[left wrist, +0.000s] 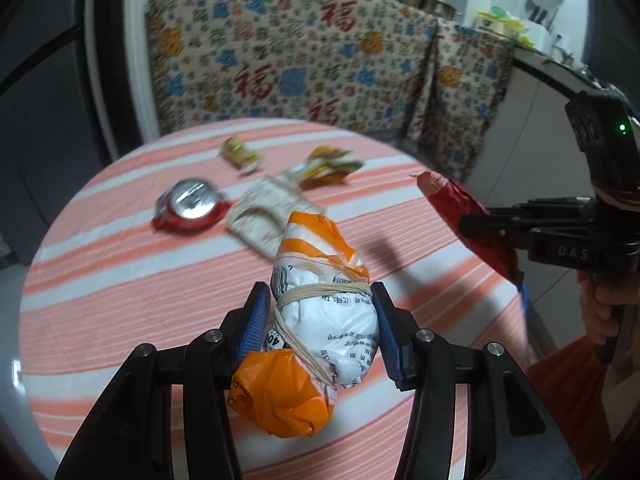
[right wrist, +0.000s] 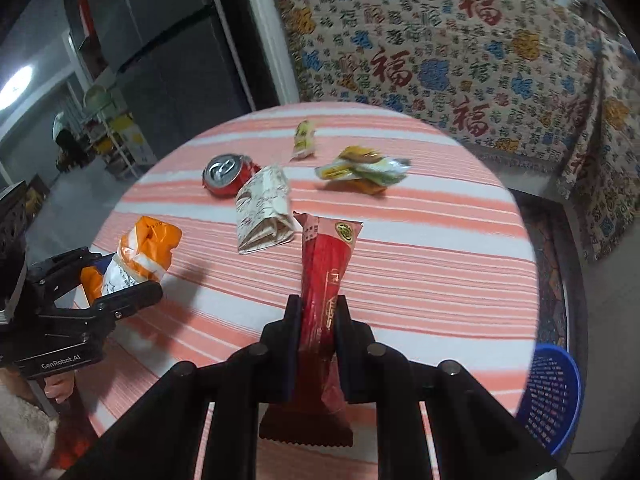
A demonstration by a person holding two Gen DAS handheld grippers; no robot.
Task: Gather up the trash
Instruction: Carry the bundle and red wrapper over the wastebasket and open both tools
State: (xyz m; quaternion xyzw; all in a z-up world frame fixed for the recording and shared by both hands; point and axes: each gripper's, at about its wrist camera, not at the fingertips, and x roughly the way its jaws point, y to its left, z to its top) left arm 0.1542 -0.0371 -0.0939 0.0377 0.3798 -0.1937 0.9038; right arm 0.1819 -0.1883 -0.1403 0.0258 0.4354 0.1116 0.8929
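My left gripper [left wrist: 318, 300] is shut on an orange-and-white plastic bundle [left wrist: 320, 264] tied with string, held above the striped table [left wrist: 120, 280]. From the right wrist view the same bundle [right wrist: 136, 256] sits in the left gripper [right wrist: 120, 280] at the table's left edge. My right gripper [right wrist: 318, 308] is shut on a long red snack wrapper [right wrist: 324, 264], which sticks up and out past the fingertips. In the left wrist view that wrapper [left wrist: 452, 196] hangs from the right gripper [left wrist: 476, 220] over the table's right edge.
On the table lie a crushed red can [right wrist: 226, 174], a beige folded paper packet [right wrist: 264, 216], a yellow-green wrapper [right wrist: 364, 170] and a small wrapper [right wrist: 304, 140]. A blue mesh basket [right wrist: 554, 396] stands on the floor at the right. A patterned cloth [right wrist: 440, 60] hangs behind the table.
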